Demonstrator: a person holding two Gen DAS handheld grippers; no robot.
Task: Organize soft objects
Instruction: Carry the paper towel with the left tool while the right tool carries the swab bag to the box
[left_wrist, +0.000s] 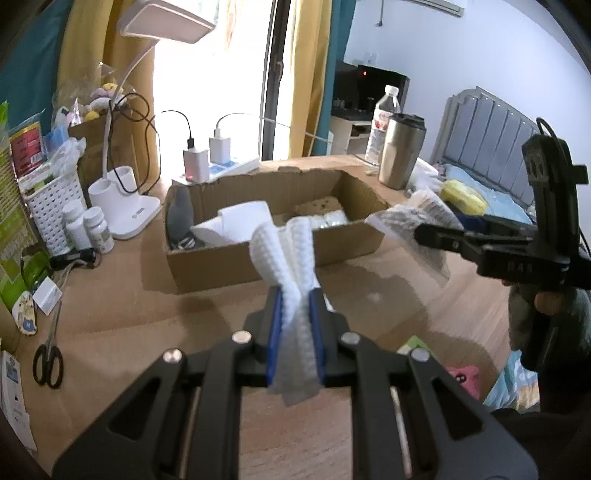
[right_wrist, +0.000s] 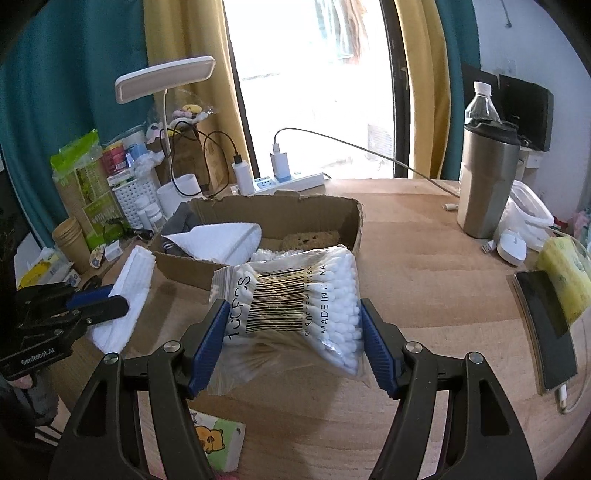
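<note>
Pinching a white waffle cloth (left_wrist: 295, 258) just before the cardboard box (left_wrist: 236, 258), the left gripper (left_wrist: 295, 314) hangs; the right gripper's (right_wrist: 295, 325) jaws clamp a cotton-swab bag (right_wrist: 291, 306) beside that box.

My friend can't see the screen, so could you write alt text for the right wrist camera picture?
The right gripper holds a clear bag of cotton swabs between its blue pads, above a wooden table. Behind it is an open cardboard box with soft items inside. At left, the left gripper clamps a white cloth.
</note>
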